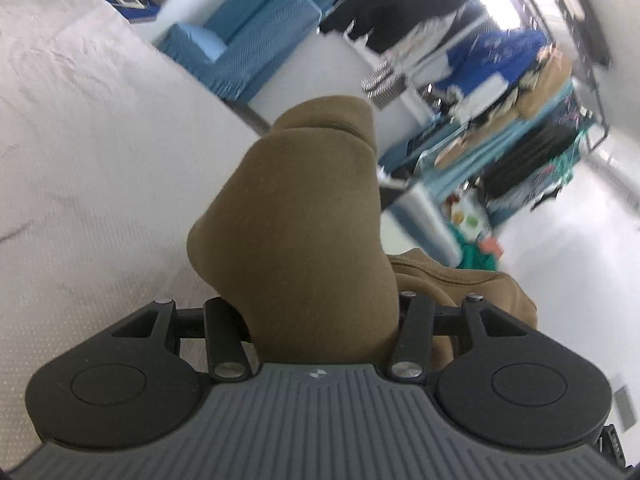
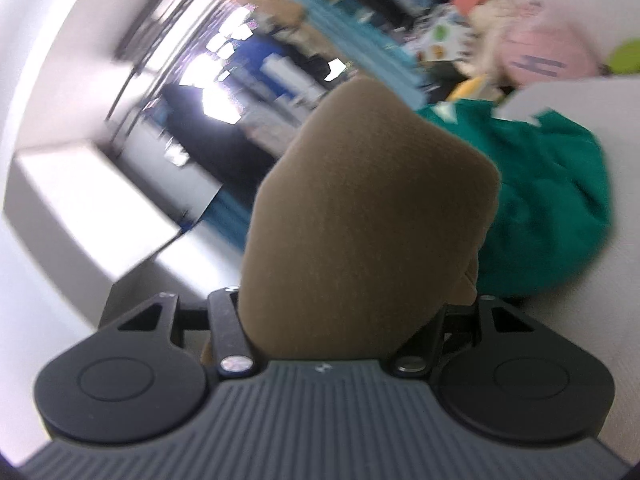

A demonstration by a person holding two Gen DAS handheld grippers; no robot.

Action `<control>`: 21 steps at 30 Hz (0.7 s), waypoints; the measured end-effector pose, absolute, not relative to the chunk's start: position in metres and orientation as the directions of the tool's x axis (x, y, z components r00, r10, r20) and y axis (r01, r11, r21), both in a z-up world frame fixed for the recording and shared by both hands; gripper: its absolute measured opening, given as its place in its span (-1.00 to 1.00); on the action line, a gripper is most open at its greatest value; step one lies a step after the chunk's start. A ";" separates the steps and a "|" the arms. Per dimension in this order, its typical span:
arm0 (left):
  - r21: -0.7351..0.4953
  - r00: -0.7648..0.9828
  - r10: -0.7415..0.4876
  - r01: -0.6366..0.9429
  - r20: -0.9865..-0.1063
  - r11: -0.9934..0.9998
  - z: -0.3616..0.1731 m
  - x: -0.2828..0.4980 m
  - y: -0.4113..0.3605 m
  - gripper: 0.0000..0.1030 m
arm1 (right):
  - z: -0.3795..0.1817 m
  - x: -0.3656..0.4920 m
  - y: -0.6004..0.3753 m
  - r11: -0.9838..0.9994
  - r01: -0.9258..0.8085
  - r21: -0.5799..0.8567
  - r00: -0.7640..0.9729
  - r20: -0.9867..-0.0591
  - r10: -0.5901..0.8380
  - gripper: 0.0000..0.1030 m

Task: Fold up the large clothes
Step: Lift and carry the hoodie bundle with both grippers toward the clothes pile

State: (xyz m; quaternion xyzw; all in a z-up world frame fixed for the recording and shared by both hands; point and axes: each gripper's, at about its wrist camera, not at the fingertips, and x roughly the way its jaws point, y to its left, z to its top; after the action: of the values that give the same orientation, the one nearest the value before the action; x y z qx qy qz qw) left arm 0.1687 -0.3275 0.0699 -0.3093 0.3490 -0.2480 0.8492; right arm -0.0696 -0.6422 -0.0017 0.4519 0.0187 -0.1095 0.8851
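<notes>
In the left wrist view we see the left gripper (image 1: pixel 320 216) with its jaws about half apart and a thick bunch of tan cloth, the brown garment (image 1: pixel 296 240), packed between them; the cloth fills the gap and bulges up toward twelve o'clock, so we read it as clamped, though the fingertips themselves are buried in fabric and we cannot see them. More of the same garment spills out at four o'clock, past the right linkage, as a seamed fold. From seven to eleven o'clock lies the white quilted bed surface (image 1: pixel 88 152), just beside the bunch. Beyond it, at eleven to twelve, stands a blue sofa (image 1: pixel 248 36), and at one to three o'clock a cluttered rack of clothes and boxes (image 1: pixel 512 104) (too smeared to sort out).

In the right wrist view the right gripper (image 2: pixel 344 200) shows the same picture: jaws roughly half apart, closed on another wad of the brown garment (image 2: pixel 360 216), which hides the fingers entirely. At two to four o'clock, just behind the wad, sits a green garment (image 2: pixel 552 200) on the white surface. At one o'clock we make out a pink plush shape (image 2: pixel 544 56), blurred. The nine-to-twelve side is streaked room and bright light.
</notes>
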 end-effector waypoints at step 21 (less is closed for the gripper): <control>-0.635 0.631 -0.649 0.304 -0.425 0.710 -0.042 0.140 -0.314 0.11 | -0.158 -0.126 -0.632 0.355 0.238 0.904 0.966 -0.183 -0.181 0.15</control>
State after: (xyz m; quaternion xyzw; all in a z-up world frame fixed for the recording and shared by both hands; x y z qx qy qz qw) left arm 0.1405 -0.3143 -0.0420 -0.2623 0.3296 -0.2757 0.8640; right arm -0.1259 -0.6317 -0.1579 0.5533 0.0257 -0.1271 0.8228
